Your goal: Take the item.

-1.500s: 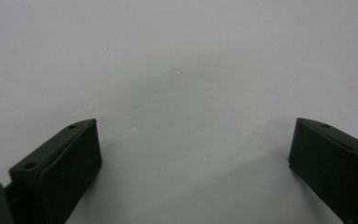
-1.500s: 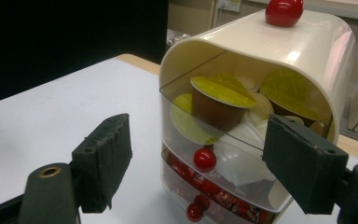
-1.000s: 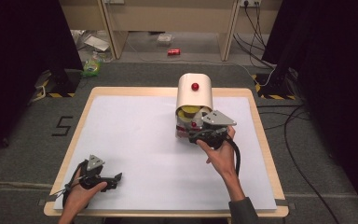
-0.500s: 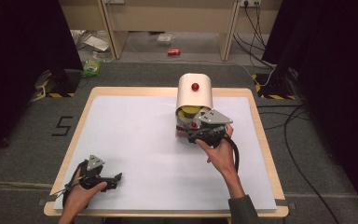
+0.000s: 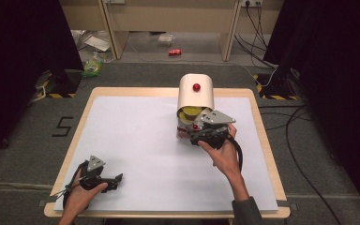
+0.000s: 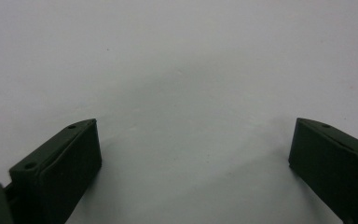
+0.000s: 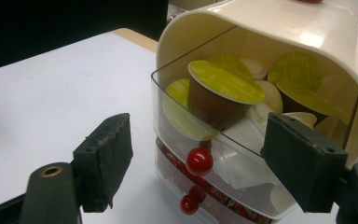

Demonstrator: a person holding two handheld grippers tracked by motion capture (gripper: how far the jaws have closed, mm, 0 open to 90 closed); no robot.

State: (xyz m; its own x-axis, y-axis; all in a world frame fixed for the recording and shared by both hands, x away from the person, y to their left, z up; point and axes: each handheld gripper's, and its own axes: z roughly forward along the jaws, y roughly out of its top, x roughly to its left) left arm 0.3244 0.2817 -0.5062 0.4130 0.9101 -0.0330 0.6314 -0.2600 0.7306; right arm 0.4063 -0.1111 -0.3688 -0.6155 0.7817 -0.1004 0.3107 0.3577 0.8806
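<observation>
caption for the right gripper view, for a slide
Open right gripper at a cream dispenser's clear drawer of coffee capsules.

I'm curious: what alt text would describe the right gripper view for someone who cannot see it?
The right gripper, jaws open, faces a cream container whose clear drawer holds yellow-lidded coffee capsules. A red knob sits between the jaws, untouched, above a white table.

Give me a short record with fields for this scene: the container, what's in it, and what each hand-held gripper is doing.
container: cream capsule dispenser with clear drawers, far side of table
contents: yellow-lidded capsules
drawer handle: red knob, ungripped
right hand-held gripper: open, jaws either side of the knob, jaws have just been closing
left hand-held gripper: open, nothing between its jaws, near table edge
</observation>
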